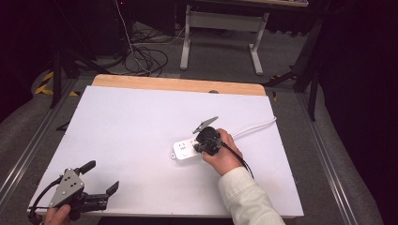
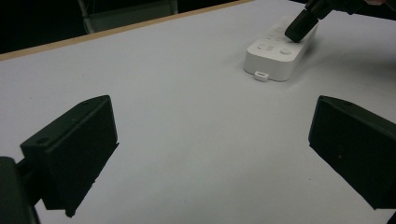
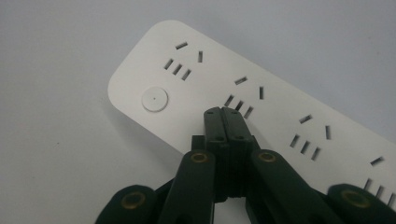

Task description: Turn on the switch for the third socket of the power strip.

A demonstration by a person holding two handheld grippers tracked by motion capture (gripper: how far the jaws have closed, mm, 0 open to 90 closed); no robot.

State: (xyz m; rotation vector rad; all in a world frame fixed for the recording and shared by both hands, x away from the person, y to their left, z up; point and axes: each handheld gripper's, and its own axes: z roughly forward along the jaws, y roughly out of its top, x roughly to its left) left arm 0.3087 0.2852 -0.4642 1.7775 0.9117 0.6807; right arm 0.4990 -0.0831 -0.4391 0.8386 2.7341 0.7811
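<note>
The power strip lay flat on the white table, right of the middle, with its white cord running off toward the far right edge. The right gripper was over it with both jaws pressed together and nothing between them, the joined tips resting on or just above the top face of the strip, next to the second set of sockets. The round button at the near end of the strip sat a little to the side of those tips, apart from them. If the job was to press that switch, it looked not yet done: the tips had reached the strip but not the button, so a short move toward the rounded end and a push were left. The left gripper was held low at the near left corner of the table, jaws wide apart and empty, well away from the strip
</note>
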